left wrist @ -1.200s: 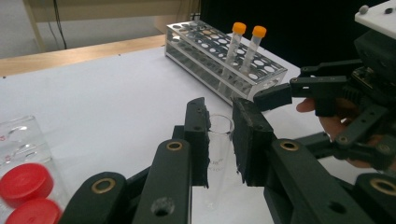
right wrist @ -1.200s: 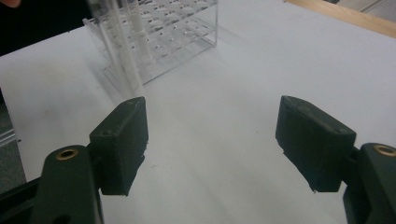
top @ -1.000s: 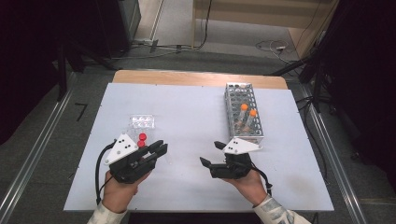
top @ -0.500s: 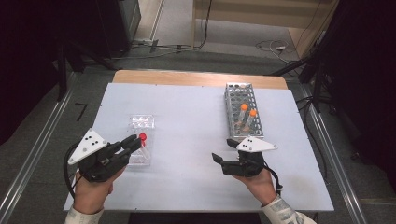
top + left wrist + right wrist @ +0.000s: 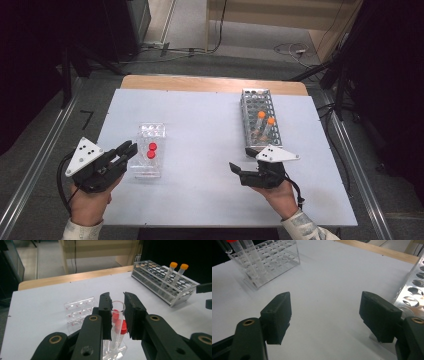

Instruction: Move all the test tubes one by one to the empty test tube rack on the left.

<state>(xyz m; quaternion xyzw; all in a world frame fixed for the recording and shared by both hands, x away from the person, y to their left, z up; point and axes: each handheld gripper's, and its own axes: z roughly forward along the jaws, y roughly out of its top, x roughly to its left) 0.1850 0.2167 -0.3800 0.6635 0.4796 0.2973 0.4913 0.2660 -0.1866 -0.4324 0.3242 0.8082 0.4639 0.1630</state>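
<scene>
A clear plastic rack [image 5: 145, 170] stands left of centre on the white table and holds two red-capped tubes [image 5: 151, 150]. My left gripper [image 5: 129, 149] lies just left of it, tips pointing at the rack. In the left gripper view its jaws [image 5: 117, 300] stand close together with a narrow slit and nothing in it. The red-capped tubes [image 5: 120, 327] stand beyond them in the clear rack [image 5: 77, 307]. My right gripper [image 5: 235, 169] rests near the front, jaws wide apart and empty [image 5: 325, 307] over bare table.
A metal rack [image 5: 260, 107] with two orange-capped tubes [image 5: 265, 120] stands at the right, close behind the right gripper; its edge [image 5: 414, 290] is beside the right jaw. A wooden strip [image 5: 210, 84] borders the table's far edge.
My left gripper has drawn back to the left, from over the clear rack to beside it. The red-capped tubes stay in the rack. The right hand has hardly moved.
</scene>
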